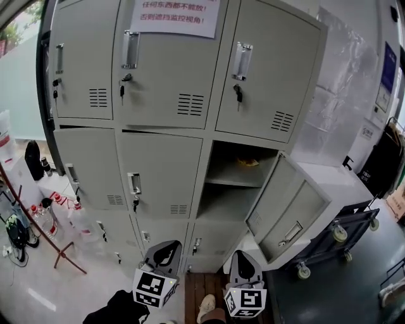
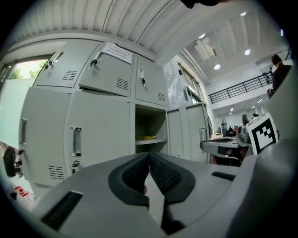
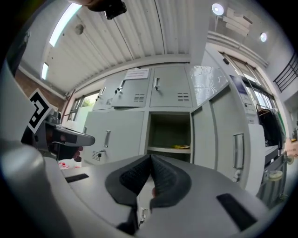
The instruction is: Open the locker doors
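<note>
Left gripper [image 2: 149, 158]: jaws pressing together, gripping nothing; pointing level at lockers [image 1: 158, 158].
Right gripper [image 3: 150, 160]: jaws meeting likewise, carrying nothing; pointing the same way.
Floor [image 1: 38, 288]: pale and glossy, lying under lockers; turning dark at right.
Room: ribbed ceiling [image 3: 139, 42] running overhead; wheeled cart [image 1: 345, 229] standing right of lockers; bottles [image 1: 58, 201] sitting at left.
Lockers: grey metal, standing in three columns before both grippers; notice [image 1: 177, 16] hanging on upper middle door; keys [image 1: 238, 93] dangling from locks.
Door [image 1: 288, 212]: middle row, right column, swinging wide to right.
Compartment [image 1: 224, 201]: standing exposed behind that door; yellow item [image 1: 248, 162] lying on its shelf.
</note>
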